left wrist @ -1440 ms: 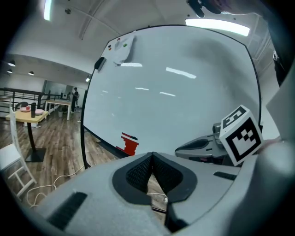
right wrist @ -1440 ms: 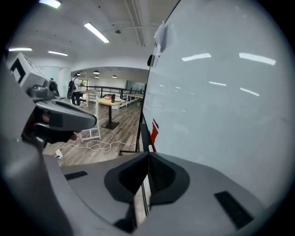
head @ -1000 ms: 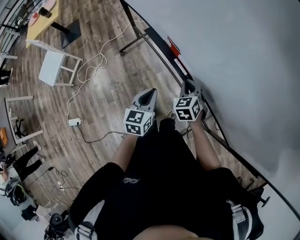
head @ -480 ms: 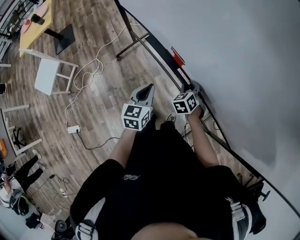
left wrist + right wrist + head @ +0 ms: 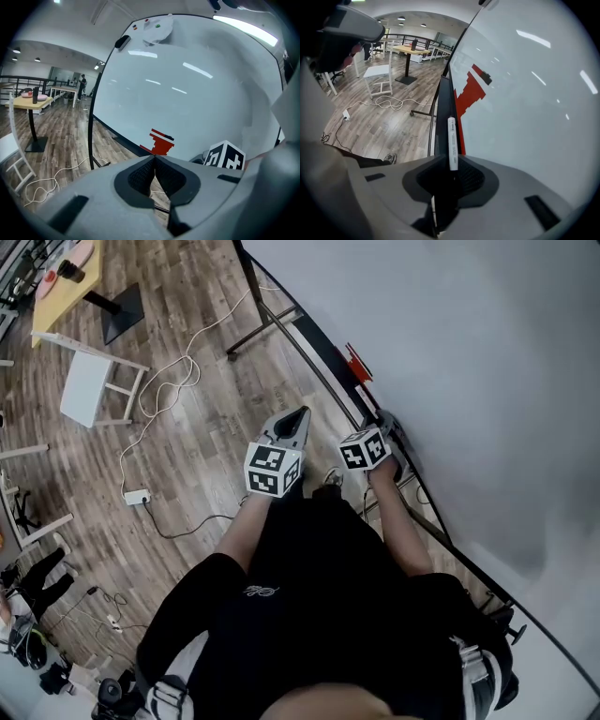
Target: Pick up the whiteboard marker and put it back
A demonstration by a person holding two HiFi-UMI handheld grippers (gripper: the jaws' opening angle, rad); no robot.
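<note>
A white whiteboard marker point(image 5: 452, 140) lies lengthwise on the black tray point(image 5: 443, 112) at the foot of the whiteboard point(image 5: 469, 352). In the right gripper view its near end sits between the jaw tips. My right gripper point(image 5: 451, 161) points steeply down at the tray; its jaws are closing and their pads meet the marker's sides. The head view shows this gripper point(image 5: 386, 420) at the tray, with the marker hidden beneath it. My left gripper point(image 5: 292, 420) hovers over the floor to its left, shut and empty, and appears at the bottom of its own view point(image 5: 153, 159).
A red stepped shape point(image 5: 356, 364) is on the board just past the right gripper. The board's black frame leg point(image 5: 248, 296) and white cables point(image 5: 164, 395) are on the wood floor. A white chair point(image 5: 89, 381) and a yellow table point(image 5: 66, 282) stand far left.
The right gripper has dropped down to the tray and tilted more steeply. The left gripper has drifted slightly and stays shut.
</note>
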